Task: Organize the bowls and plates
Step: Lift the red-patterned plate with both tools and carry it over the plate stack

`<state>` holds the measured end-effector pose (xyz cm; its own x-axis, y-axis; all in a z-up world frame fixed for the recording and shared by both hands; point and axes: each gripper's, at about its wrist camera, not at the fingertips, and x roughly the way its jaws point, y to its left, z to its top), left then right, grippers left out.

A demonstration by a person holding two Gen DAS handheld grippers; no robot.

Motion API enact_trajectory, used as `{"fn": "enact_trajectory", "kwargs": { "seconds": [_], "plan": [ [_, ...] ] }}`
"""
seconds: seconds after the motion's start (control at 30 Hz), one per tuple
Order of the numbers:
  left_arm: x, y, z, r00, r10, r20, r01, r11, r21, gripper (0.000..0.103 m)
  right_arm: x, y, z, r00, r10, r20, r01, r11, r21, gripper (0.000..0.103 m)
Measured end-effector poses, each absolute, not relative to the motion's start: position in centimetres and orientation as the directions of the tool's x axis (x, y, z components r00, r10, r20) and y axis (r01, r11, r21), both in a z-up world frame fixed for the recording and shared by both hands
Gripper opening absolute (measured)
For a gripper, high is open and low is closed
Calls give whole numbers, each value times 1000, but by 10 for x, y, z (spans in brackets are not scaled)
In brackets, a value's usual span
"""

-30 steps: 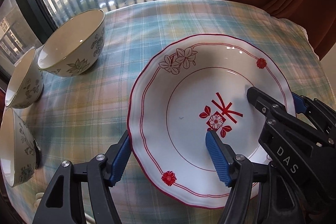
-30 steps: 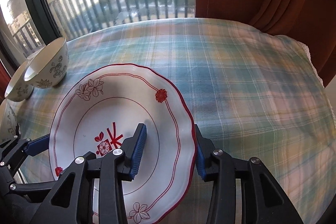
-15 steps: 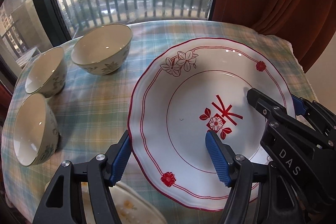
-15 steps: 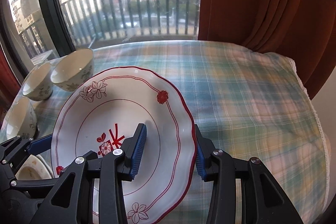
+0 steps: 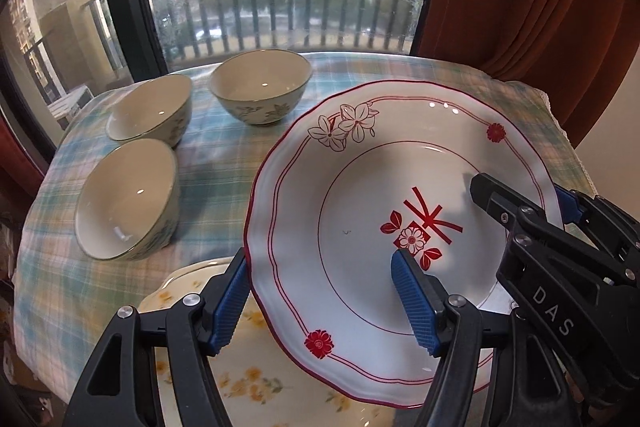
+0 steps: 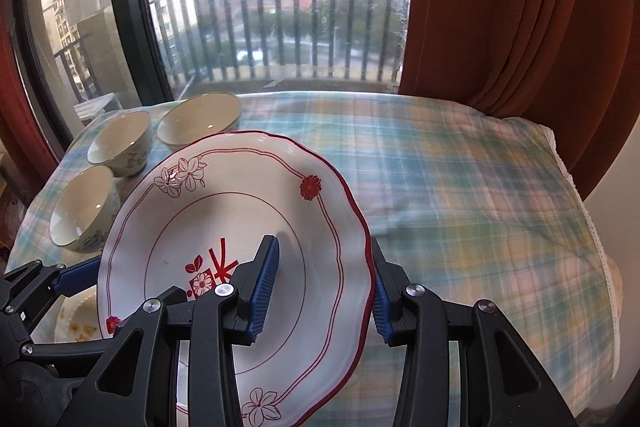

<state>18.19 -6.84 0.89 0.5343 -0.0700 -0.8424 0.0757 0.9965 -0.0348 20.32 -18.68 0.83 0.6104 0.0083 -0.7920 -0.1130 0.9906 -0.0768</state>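
1. Left hand-held gripper [image 5: 320, 297]: clamped on the near-left rim of the red-trimmed plate [image 5: 372, 163], one blue pad under the outer edge, the other inside the well.
2. Right hand-held gripper [image 6: 322, 289]: clamped on the right rim of the same plate [image 6: 224, 203], one pad in the well, one on the outside edge. Its black body also shows at the right of the left wrist view.
3. Plate is held off the desk [image 6: 460, 187] between both grippers, tilted, face up toward the cameras. White, scalloped edge, red flower marks and a red motif in the centre.
4. Directly under it on the desk: a second plate [image 5: 248, 379], cream with yellow flowers, mostly covered by the held one.
5. Three bowls [image 5: 128, 203] [image 5: 150, 111] [image 5: 260, 91] sit in a cluster at the far-left of the desk, upright, empty, cream with leaf print. The two left ones look to touch; the third is just beside.
6. Desk has a plaid cloth, green/blue/yellow. Behind it: window [image 5: 280, 7] with balcony railing, rust curtain [image 6: 520, 27] on the right.
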Motion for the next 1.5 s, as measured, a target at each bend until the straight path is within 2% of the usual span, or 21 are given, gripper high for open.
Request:
{"fn": "enact_trajectory", "kwargs": {
  "seconds": [0.67,0.97,1.5],
  "plan": [
    [117,-7,-27,536,-47,-843,7,999,-51,70,138,-125,-30,567,54,-822,-167,985,-51,45],
    [102,0,-42,572,1,-821,5,1000,4,70,124,-120,-55,560,78,-825,-171,985,-24,45],
    [82,5,-48,639,47,-768,1,998,61,70,107,-112,-67,590,98,-802,-172,985,-6,45]
  ]
}}
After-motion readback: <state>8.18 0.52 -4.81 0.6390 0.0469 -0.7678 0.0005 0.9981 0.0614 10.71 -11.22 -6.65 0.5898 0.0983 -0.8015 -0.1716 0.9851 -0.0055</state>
